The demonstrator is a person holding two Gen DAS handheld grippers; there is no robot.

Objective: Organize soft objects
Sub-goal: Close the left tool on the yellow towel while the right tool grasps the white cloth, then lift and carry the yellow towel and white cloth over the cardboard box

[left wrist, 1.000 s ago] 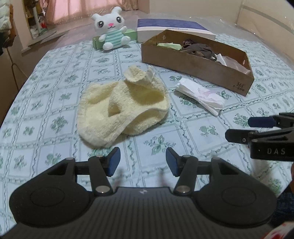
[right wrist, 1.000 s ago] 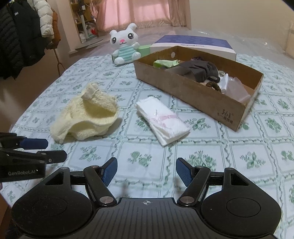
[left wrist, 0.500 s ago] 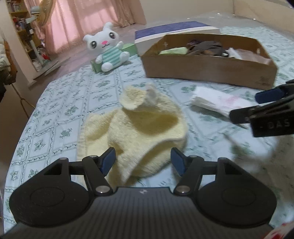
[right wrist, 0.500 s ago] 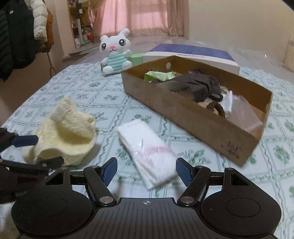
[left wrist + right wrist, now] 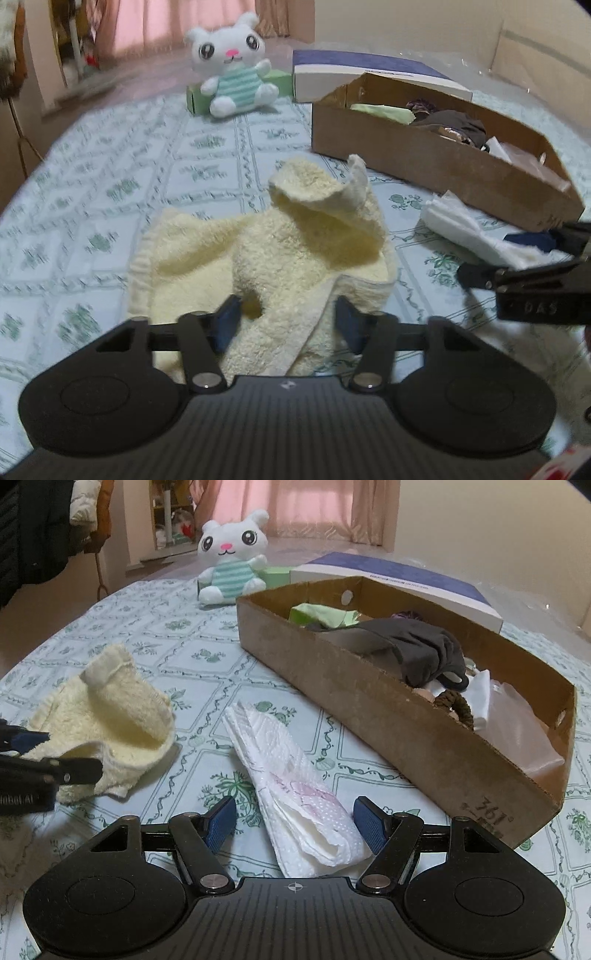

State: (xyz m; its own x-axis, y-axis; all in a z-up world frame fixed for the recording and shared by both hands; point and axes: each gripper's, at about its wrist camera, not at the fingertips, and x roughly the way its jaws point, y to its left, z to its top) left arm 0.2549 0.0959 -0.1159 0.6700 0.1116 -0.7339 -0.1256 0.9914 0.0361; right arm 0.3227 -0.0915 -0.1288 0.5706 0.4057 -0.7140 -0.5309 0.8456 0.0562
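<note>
A crumpled pale yellow towel [image 5: 295, 251] lies on the floral tablecloth; it also shows in the right wrist view [image 5: 110, 716]. My left gripper [image 5: 286, 325] is open, its jaws on either side of the towel's near edge. A folded white tissue pack [image 5: 295, 786] lies beside the towel. My right gripper [image 5: 295, 823] is open with the pack's near end between its jaws. The right gripper shows at the right in the left wrist view [image 5: 524, 266]. A brown cardboard box [image 5: 406, 716] holds a grey cloth [image 5: 417, 650] and other soft items.
A white plush bunny [image 5: 232, 561] sits at the far side against a green box [image 5: 195, 98]. A blue and white flat box [image 5: 406, 579] lies behind the cardboard box. Coats hang at the left [image 5: 37, 528].
Both grippers moved forward and down. The left one now straddles the towel's edge and the right one straddles the tissue pack's end. Both stayed open.
</note>
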